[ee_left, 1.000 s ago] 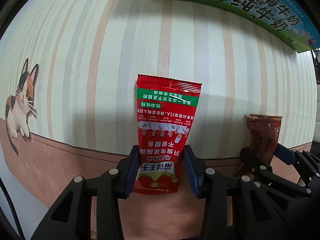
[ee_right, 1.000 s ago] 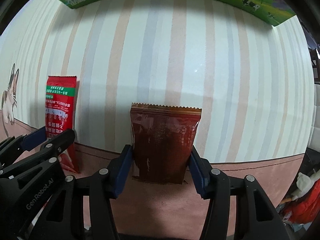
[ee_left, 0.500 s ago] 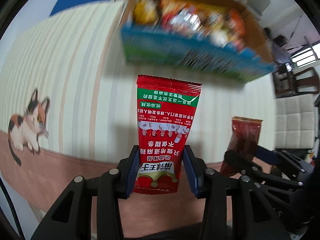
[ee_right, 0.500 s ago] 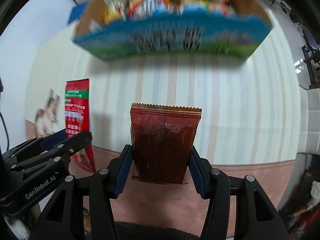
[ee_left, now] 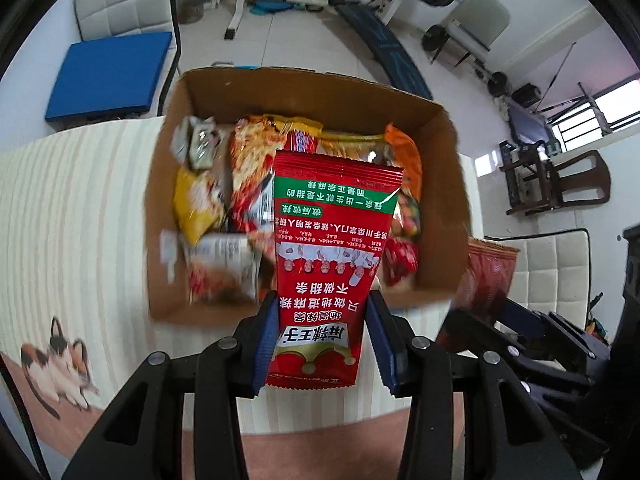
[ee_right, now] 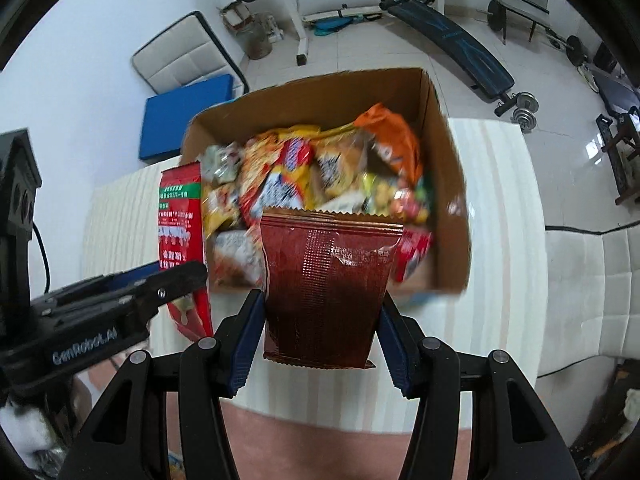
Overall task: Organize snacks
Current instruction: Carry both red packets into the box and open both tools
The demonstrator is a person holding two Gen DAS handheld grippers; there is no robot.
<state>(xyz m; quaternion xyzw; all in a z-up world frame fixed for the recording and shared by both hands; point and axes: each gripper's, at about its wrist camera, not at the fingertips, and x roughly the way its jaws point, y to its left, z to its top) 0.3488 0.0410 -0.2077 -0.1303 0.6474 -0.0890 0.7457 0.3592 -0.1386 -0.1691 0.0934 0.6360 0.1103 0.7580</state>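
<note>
The left hand-held gripper (ee_left: 322,344) is clamped on a red packet (ee_left: 332,256), fingers pointing forward. Just beside it, the right hand-held gripper (ee_right: 322,338) pinches a brown packet (ee_right: 326,284), held level with it.

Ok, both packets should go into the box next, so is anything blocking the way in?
Nothing visible does. The cardboard box is open-topped, and the red packet and brown packet are held in front of it. It is already heaped with snacks.
</note>
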